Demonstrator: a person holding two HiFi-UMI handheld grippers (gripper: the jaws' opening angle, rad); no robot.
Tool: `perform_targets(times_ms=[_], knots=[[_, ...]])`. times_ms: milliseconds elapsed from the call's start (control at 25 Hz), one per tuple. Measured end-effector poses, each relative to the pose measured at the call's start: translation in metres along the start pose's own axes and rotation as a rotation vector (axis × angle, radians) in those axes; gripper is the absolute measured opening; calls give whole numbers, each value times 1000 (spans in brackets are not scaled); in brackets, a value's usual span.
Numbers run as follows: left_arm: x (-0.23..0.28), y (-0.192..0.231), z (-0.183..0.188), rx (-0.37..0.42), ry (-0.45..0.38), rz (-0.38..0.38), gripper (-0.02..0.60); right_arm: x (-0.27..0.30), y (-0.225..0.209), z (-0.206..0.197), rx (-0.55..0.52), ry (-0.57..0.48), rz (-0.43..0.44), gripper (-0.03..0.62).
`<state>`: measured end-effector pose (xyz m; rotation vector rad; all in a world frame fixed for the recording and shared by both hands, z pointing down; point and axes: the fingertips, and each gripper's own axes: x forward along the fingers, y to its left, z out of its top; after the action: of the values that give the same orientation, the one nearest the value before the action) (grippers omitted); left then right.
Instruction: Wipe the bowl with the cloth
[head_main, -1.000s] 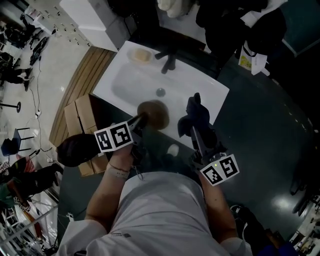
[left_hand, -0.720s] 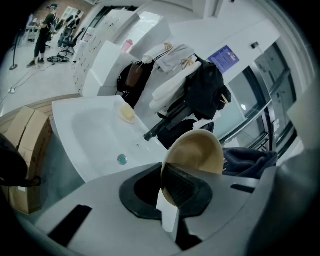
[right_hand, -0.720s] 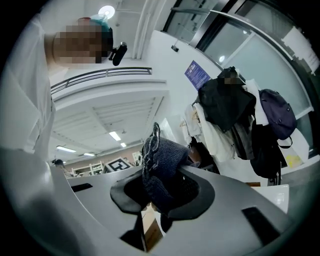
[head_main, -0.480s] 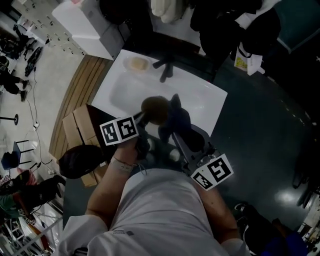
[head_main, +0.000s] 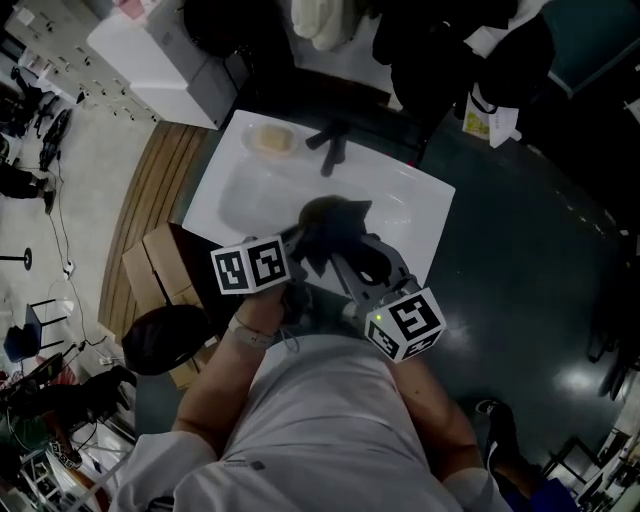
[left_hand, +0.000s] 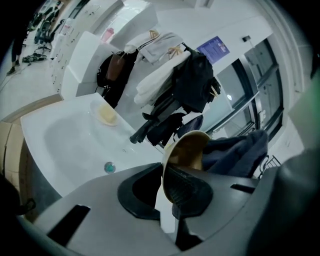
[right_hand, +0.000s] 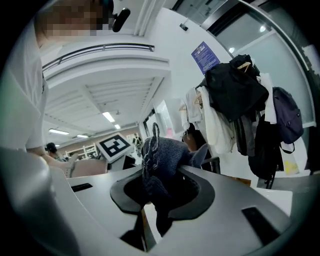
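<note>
**Bowl and cloth held together over the sink**

Head view: the person holds both grippers above a white sink (head_main: 250, 190). The left gripper (head_main: 298, 235) reaches to the brown bowl (head_main: 316, 210), which hangs over the basin, near the dark faucet (head_main: 331, 146). The right gripper (head_main: 347, 240) brings a dark blue cloth (head_main: 343, 220) against the bowl, so the two things touch. A yellow soap (head_main: 272, 140) lies on the sink's far left corner.

Left gripper view: the jaws are clenched on the rim of the bowl, one jaw inside and one outside. The bowl is tilted on its side, and the cloth lies against its right side. Below are the basin and its drain (left_hand: 109, 167).

Right gripper view: the jaws are closed on the cloth, which bunches up between them and rises above. Behind it stands the marker cube (right_hand: 116, 146) of the left gripper.
</note>
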<state>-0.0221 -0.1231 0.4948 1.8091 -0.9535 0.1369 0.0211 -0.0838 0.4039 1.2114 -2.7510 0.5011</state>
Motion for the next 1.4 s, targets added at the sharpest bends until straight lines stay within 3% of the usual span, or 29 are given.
perform_targets(times_ms=[440,720,960,1240,1400], knots=[[6,-15,-3,156,36,-28,28,23,-45,-17,-76,161,-203,95],[7,-25,-9,239,46,-52,48,32,-56,-36,-233,319,-286,96],[5,-32,-7,278,39,-62,51,37,-53,-44,-500,434,-276,97],[1,-24,-6,248,40,-69,51,43,-42,-57,-754,544,-208,95],[1,-17,-7,221,50,-73,51,42,-36,-66,-946,622,-125,95]])
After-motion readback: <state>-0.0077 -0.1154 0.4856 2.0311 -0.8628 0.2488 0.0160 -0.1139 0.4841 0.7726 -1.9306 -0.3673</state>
